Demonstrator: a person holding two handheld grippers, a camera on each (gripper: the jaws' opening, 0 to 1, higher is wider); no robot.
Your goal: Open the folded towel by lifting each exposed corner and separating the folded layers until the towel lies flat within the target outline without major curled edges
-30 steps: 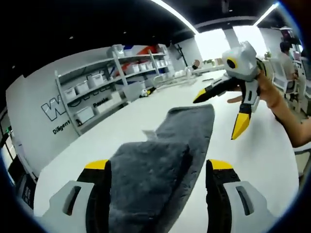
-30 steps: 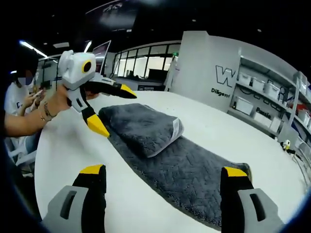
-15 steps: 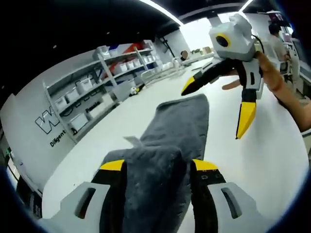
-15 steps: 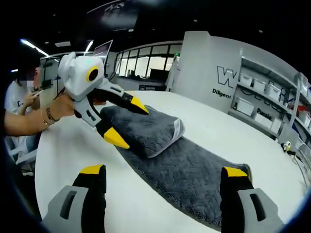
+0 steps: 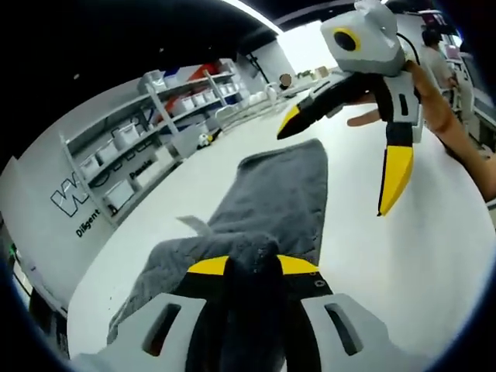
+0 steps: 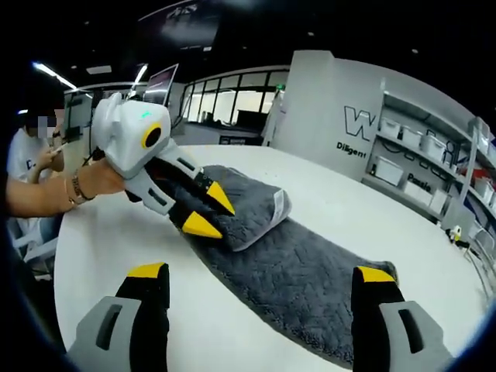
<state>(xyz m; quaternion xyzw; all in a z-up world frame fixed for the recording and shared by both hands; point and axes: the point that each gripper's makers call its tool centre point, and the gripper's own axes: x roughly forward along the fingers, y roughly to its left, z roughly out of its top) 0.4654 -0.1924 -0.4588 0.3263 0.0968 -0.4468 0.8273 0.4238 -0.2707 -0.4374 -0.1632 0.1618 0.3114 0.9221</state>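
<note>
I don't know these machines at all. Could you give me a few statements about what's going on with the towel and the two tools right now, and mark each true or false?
1. The left tool is closed on the folded end of the grey towel. True.
2. The right tool is clamped on the towel's far end. False: its jaws stand wide apart, holding nothing.
3. The towel lies fully flat in one layer. False: one end is still folded over on top.
4. The towel rests on a white table. True.
5. Shelving with bins stands along the wall. True.
</note>
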